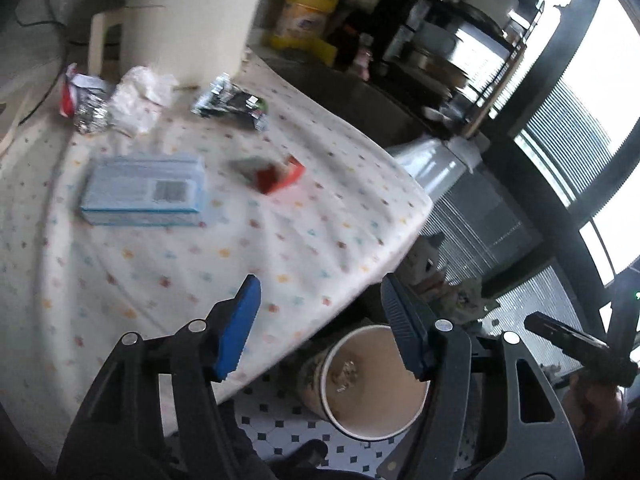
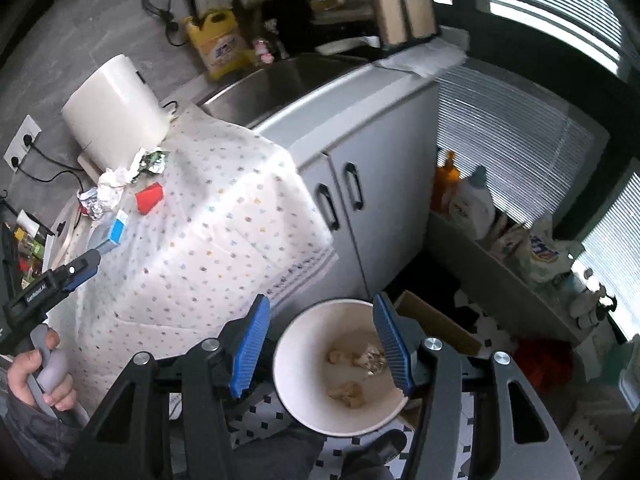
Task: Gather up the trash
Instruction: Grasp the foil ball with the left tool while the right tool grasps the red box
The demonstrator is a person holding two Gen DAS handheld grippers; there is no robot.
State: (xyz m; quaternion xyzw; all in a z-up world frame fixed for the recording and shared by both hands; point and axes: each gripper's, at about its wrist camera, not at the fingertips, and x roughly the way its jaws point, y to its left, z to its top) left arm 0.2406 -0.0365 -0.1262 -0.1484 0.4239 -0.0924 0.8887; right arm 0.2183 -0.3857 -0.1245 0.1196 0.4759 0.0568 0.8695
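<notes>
Crumpled foil [image 1: 90,114], white wrapper [image 1: 138,100], dark packet [image 1: 230,104] and red carton [image 1: 278,178] lie scattered on the cloth, white bin [image 2: 320,360] below

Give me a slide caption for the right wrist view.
Open right tongs above paper bin holding scraps.

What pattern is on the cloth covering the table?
The white tablecloth carries small multicoloured dots in pastel shades. It shows best in the right wrist view.

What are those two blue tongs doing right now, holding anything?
Left tongs: open, holding nothing, above the table's edge.
Right tongs: open, holding nothing, above the white bin on the floor.
</notes>
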